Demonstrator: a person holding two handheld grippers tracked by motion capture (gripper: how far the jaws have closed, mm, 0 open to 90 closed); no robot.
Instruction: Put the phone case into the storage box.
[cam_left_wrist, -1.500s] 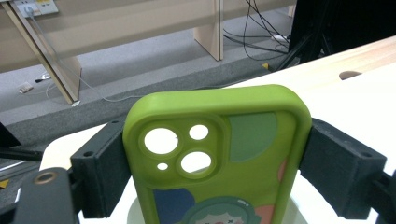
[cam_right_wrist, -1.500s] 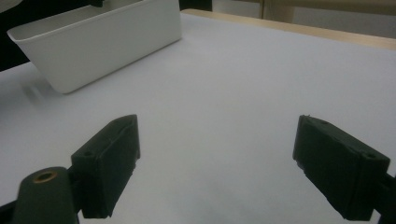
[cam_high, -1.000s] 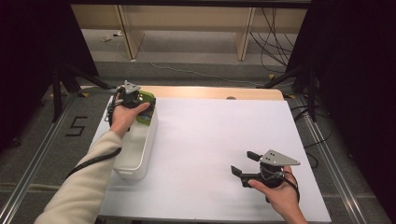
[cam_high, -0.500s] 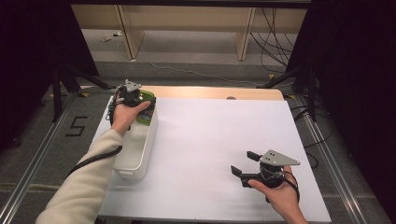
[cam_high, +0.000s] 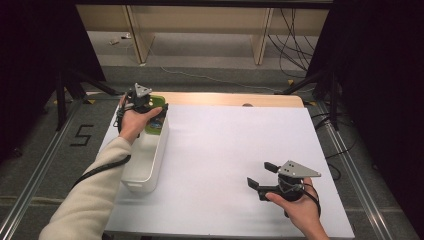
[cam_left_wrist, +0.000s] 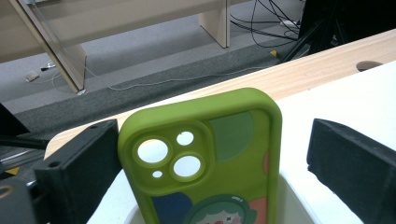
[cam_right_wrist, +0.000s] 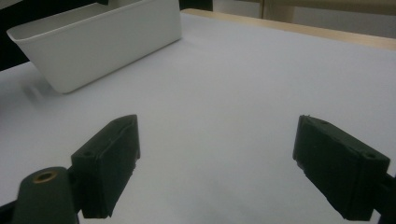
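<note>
Left gripper (cam_high: 145, 102) sits over the far end of the white bin (cam_high: 145, 165); I see its jaws have just been opening, and the green phone case (cam_left_wrist: 205, 163) stands upright between them in the bin, touching the left pad at most, a gap on the right. Over the white table sheet (cam_high: 225, 145), my right gripper (cam_high: 264, 175) hovers spread wide, gripping nothing.

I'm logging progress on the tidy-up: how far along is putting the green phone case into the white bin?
Nearly done: the green phone case stands with its lower end inside the white bin. In hand: the left gripper has just been opening, a gap beside one jaw. Left: drawing that gripper away. The right gripper rests open, empty, on the white table.
</note>
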